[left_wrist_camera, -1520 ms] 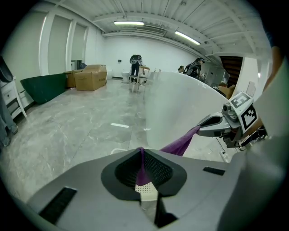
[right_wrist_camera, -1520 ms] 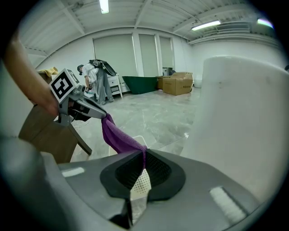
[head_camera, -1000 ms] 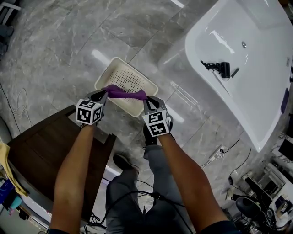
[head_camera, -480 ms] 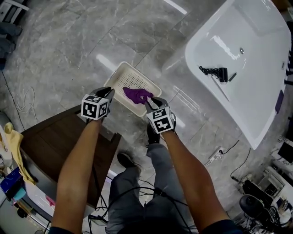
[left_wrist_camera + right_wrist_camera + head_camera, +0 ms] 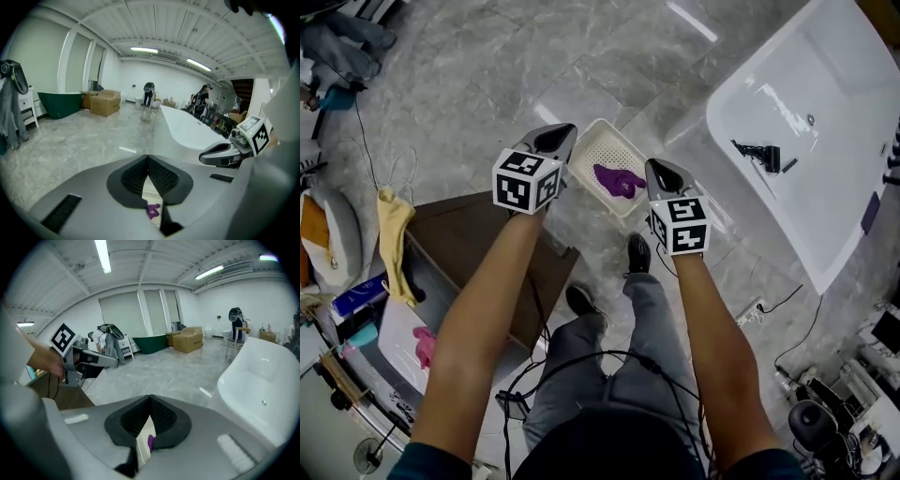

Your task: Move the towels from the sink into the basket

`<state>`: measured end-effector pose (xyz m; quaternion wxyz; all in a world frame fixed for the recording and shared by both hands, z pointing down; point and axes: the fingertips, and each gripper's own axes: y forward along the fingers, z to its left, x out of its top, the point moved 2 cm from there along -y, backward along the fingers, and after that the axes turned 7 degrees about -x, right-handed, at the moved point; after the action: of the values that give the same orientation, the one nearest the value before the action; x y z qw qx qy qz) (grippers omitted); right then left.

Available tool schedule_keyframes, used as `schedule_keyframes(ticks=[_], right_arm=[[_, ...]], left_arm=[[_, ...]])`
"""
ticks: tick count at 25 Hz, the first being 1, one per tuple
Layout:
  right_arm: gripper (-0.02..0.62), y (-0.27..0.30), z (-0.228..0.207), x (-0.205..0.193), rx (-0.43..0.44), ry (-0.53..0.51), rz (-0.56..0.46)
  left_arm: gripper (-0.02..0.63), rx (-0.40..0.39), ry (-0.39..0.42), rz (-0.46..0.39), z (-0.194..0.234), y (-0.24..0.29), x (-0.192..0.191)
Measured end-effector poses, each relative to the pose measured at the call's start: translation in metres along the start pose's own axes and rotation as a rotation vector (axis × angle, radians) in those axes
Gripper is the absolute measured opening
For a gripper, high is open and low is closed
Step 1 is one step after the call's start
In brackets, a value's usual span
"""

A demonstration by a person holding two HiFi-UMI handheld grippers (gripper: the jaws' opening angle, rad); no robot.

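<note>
— Up came my left tongs (image 5: 557,140) and right tongs (image 5: 662,174), just clenched empty; purple towel (image 5: 619,180) lies in the basket (image 5: 598,148).
— Risk?
— Grabbing that black thing (image 5: 759,155) in the sink (image 5: 825,187) (no towel visible there) by mistake.

No words, numbers or brand names can be read in any view. The only printed signs are the black-and-white square markers (image 5: 514,192) on the cubes of the left gripper (image 5: 561,133) and the right gripper (image 5: 657,169). These show coded patterns, not letters.
</note>
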<state>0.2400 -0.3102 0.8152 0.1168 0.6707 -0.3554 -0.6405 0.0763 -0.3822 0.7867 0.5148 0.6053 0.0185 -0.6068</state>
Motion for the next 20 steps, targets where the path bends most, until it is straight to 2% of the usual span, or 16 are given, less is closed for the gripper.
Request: schedule_keyframes(ticks=[7,14,17,20], right_arm=[[0.009,-0.107,0.038,0.146,0.029,0.018,-0.207],[0.008,-0.208,0.11,0.263,0.134,-0.171,-0.343],[0.008,-0.245,0.138,0.299,0.164,-0.229,-0.397],[0.008,-0.283,0.164,0.324,0.18,-0.276,-0.435]], left_arm=[[0.006,-0.022,0.037,-0.24,-0.055,-0.119,0.125],[0.006,-0.016,0.083,-0.478,-0.105,-0.259,0.219],[0.006,-0.007,0.116,-0.582,-0.124,-0.319,0.252],[0.006,-0.005,0.183,-0.64,-0.146,-0.375,0.276]])
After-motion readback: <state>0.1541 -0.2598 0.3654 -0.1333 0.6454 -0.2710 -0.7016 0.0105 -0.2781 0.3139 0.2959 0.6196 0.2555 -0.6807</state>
